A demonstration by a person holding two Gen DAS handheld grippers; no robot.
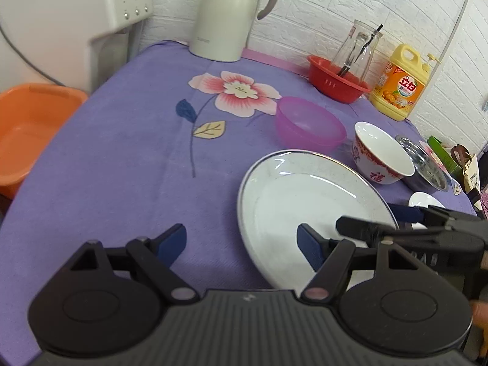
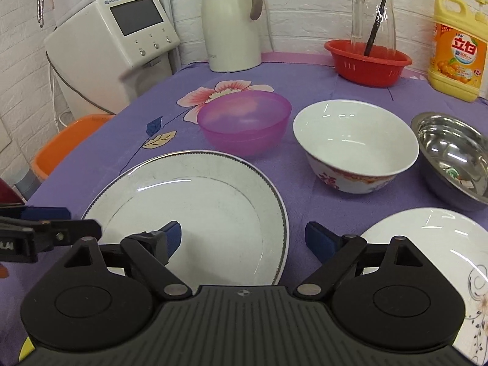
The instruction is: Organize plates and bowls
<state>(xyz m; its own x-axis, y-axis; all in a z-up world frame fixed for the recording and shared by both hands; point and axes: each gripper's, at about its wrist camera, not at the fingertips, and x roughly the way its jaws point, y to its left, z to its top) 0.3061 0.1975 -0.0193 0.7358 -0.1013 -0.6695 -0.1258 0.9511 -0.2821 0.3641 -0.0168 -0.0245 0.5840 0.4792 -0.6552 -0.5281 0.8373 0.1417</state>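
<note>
Two low wrist views facing the wall, sharing the white plate point(image 1: 305, 201) point(image 2: 195, 213).

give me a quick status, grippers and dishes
Left gripper open, right gripper open, both empty. Large plate flat on the cloth, straddled by the right's fingers. Pink bowl and white bowl behind, apart.

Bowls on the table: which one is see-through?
The purple plastic bowl, behind the large plate; the tablecloth's flower shows through it. The white ceramic bowl and steel bowl are opaque.
</note>
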